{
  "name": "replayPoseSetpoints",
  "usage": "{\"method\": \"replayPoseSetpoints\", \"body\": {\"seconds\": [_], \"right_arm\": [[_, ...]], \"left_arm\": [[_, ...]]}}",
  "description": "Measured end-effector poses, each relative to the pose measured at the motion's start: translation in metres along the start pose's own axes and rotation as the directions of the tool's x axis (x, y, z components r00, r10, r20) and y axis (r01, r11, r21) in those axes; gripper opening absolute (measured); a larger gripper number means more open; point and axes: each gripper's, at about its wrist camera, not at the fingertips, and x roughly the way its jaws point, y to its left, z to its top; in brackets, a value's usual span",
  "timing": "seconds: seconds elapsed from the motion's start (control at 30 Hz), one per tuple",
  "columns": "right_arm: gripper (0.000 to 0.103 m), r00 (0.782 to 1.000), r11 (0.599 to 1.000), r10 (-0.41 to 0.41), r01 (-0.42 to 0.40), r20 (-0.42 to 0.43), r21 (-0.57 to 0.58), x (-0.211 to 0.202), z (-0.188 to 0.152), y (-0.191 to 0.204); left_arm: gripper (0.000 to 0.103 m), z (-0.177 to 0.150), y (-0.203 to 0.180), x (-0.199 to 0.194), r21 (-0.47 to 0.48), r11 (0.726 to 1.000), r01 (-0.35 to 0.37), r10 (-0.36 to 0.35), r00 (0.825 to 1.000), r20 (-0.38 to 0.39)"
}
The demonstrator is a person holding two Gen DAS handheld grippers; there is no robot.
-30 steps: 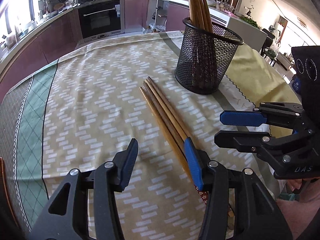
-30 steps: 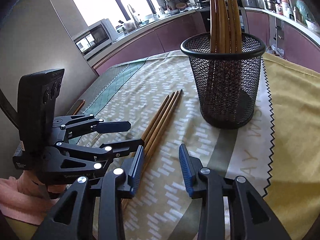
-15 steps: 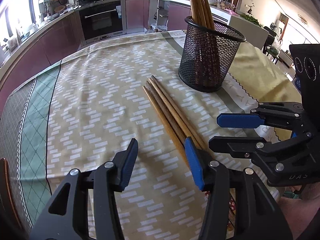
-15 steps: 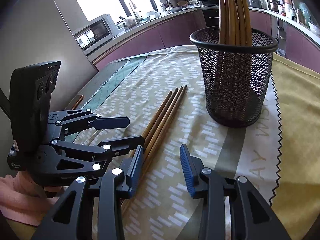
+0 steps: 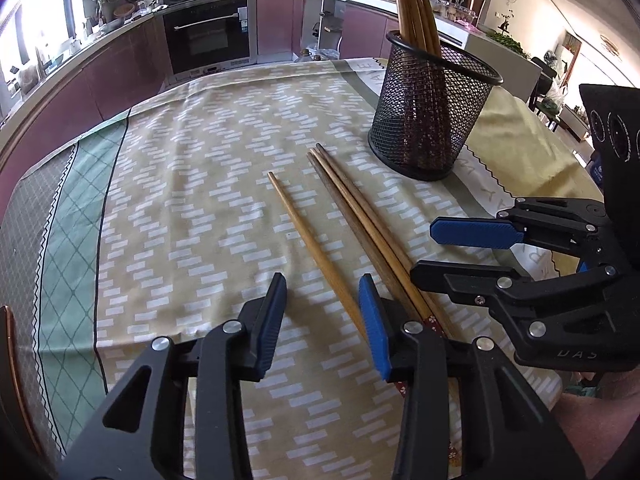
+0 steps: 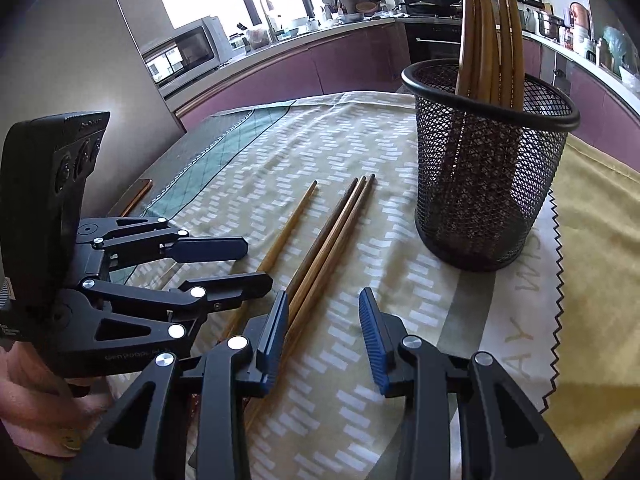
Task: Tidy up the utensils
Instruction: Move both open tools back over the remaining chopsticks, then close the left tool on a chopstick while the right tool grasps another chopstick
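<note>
Now one light chopstick (image 5: 316,252) lies apart from the other loose ones, angled away to the left, where half a second ago all of them lay pressed together in a single bundle on the tablecloth (image 5: 192,184). Its thick end runs down between the fingers of the left gripper (image 5: 323,312), whose jaws stand wide open with nothing clamped; the stick passes close by the inner face of the right-hand blue pad, though whether it touches that pad cannot be told. The remaining darker chopsticks (image 5: 360,224) stay side by side, touching each other, with their far tips near the foot of the black mesh holder (image 5: 430,116) but not reaching it. That holder stands upright on the cloth with several more chopsticks (image 5: 414,4) leaning inside it, much as before. In the right wrist view the right gripper (image 6: 323,320) is likewise open and empty, hovering low over the cloth; the darker pair (image 6: 332,236) disappears under its left finger, while the lone stick (image 6: 286,228) runs down toward the left gripper (image 6: 240,266), seen from the side with its fingers spread. Both grippers sit nearer the sticks' thick ends than a second ago, and the holder appears slightly farther off.
</note>
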Motion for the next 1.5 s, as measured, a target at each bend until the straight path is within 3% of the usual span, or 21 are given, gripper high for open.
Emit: {"method": "replayPoseSetpoints", "body": {"seconds": [0.33,0.7,0.93,1.1,1.27,1.5], "right_arm": [[0.026,0.998,0.998,-0.052,0.052,-0.016,-0.034,0.003,0.001,0.004],[0.024,0.993,0.993,-0.109,0.107,-0.037,-0.056,0.012,0.008,0.009],[0.019,0.989,0.988,-0.144,0.143,-0.023,-0.056,0.022,0.018,0.010],[0.012,0.992,0.992,-0.123,0.122,-0.017,-0.013,0.021,0.018,0.001],[0.006,0.997,0.996,-0.070,0.071,-0.012,0.052,0.015,0.015,-0.010],[0.006,1.000,0.997,-0.031,0.030,0.005,0.074,0.005,0.011,-0.013]], "left_arm": [[0.035,0.000,0.003,-0.002,-0.008,1.000,0.013,-0.013,1.000,0.005],[0.036,0.003,0.008,0.001,-0.035,0.998,0.048,-0.048,0.999,0.007],[0.031,0.007,0.007,0.005,-0.044,0.999,0.031,-0.030,1.000,0.007],[0.014,0.010,0.013,0.007,-0.091,0.996,0.015,-0.014,1.000,0.009],[0.010,0.008,0.016,0.006,-0.130,0.991,0.018,-0.016,1.000,0.016],[0.008,0.005,0.015,-0.001,-0.147,0.989,0.033,-0.029,0.999,0.027]]}}
